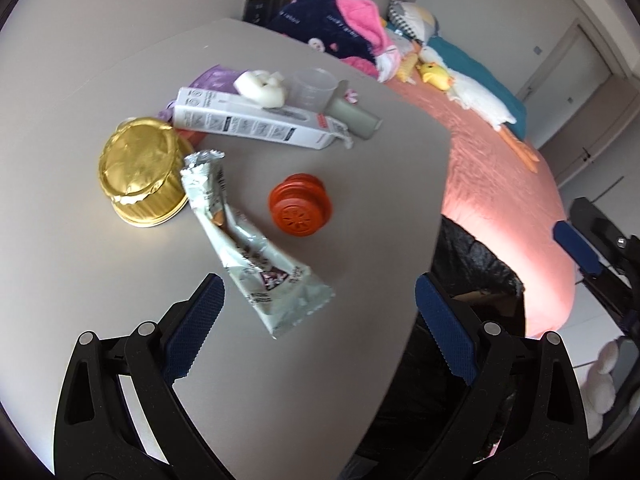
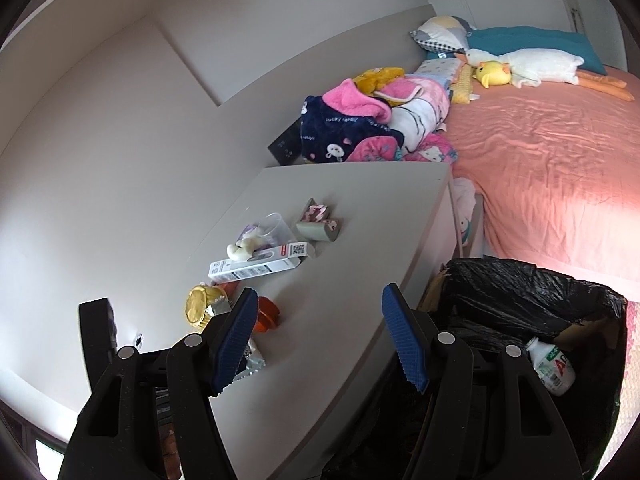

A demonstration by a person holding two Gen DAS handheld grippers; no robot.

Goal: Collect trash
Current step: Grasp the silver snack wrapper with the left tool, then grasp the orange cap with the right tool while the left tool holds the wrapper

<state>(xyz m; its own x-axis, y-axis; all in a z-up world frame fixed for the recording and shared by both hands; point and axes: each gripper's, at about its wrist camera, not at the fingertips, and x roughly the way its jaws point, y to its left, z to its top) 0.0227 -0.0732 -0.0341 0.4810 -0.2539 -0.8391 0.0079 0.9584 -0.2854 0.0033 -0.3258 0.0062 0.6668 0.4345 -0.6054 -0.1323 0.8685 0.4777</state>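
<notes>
Table [image 1: 100,280] under empty, parted hand-held grippers [image 1: 316,320]

Grey table [image 2: 352,208] against pale wall [image 2: 100,140]; bed [image 2: 560,160] with pink sheet beside it, sunlit.

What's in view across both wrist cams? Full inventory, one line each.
table: 1, grey, beside the bed
foil cup: 1, gold, table's left part
snack wrapper: 1, silver, crumpled, nearest the left gripper
lid stack: 1, orange-red, right of the wrapper
carton: 1, white, lying flat behind the cup
measuring cup: 1, clear, behind the carton
trash bin: 1, black liner, at the table's right edge
bottle: 1, white, inside the bin
bed: 1, pink sheet, with clothes and plush toys
left gripper: 1, black with blue pads, open, empty
right gripper: 1, same, open, empty
</notes>
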